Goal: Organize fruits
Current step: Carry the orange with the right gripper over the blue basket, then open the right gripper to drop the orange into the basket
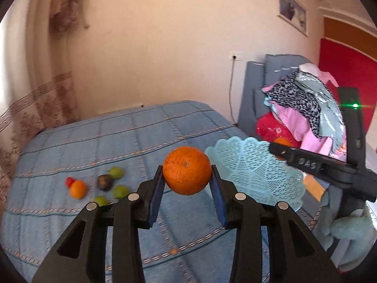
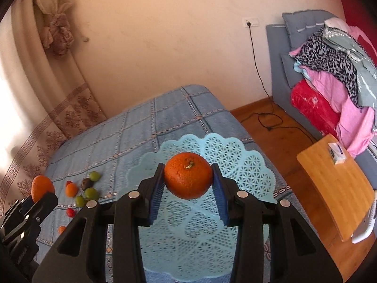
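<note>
My left gripper [image 1: 187, 180] is shut on an orange [image 1: 186, 170], held above the blue bedspread [image 1: 132, 136], left of the light blue lattice basket [image 1: 256, 172]. My right gripper [image 2: 188, 184] is shut on a second orange [image 2: 188, 175], held over the basket [image 2: 235, 155]. Loose fruits lie on the bed to the left: three green ones [image 1: 116, 172], a dark one [image 1: 104, 182], a small orange one [image 1: 78, 189] and a red one [image 1: 69, 181]. The right gripper's body [image 1: 329, 172] shows at right in the left wrist view. The left gripper with its orange [image 2: 42, 186] shows at left in the right wrist view.
A pile of folded clothes [image 2: 334, 75] lies on a grey sofa [image 2: 278, 54] at right. A wooden board [image 2: 339, 188] with a small box stands beside the bed. A cable [image 2: 266, 118] runs over the wooden floor. Curtains [image 2: 47, 94] hang at left.
</note>
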The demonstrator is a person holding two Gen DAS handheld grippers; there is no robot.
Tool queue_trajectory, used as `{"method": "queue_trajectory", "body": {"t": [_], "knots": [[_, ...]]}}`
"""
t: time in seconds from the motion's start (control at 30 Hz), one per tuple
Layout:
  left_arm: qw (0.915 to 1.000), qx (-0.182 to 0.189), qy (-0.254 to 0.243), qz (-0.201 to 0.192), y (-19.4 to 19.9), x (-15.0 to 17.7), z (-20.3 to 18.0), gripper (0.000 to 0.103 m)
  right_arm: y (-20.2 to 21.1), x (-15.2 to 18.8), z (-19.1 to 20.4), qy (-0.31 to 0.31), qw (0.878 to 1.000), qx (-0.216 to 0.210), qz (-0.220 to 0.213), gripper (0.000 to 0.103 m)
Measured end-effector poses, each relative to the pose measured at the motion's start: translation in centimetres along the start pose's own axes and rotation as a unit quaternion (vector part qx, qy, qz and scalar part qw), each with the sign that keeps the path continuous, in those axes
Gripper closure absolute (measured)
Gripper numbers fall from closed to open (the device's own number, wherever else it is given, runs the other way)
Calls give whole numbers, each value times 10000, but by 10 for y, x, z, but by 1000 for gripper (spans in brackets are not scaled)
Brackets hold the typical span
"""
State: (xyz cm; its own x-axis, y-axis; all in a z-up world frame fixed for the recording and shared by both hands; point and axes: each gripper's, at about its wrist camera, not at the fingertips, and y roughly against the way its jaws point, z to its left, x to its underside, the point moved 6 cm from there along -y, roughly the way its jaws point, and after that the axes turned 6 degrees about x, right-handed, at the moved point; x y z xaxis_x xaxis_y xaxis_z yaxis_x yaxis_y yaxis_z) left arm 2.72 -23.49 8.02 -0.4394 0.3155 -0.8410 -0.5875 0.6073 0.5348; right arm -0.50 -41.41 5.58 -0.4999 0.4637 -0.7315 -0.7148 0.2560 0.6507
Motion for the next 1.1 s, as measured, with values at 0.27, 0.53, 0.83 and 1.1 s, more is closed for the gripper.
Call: {"method": "queue_trajectory", "body": {"t": [0.27,0.53,0.83,1.1], "knots": [[9984,438,-264,226,-35,8,-35,65,-24,5,-10,-41,9994,150,297,63],[9961,599,-448,475,-55,19,-54,65,-42,11,-18,-80,9984,242,503,63],[9950,623,-443,650,-66,28,-57,64,-45,12,-18,-122,9981,269,535,63],[9976,469,-208,458,-61,24,-43,18,-41,9,-24,-355,9977,159,559,45]]}}
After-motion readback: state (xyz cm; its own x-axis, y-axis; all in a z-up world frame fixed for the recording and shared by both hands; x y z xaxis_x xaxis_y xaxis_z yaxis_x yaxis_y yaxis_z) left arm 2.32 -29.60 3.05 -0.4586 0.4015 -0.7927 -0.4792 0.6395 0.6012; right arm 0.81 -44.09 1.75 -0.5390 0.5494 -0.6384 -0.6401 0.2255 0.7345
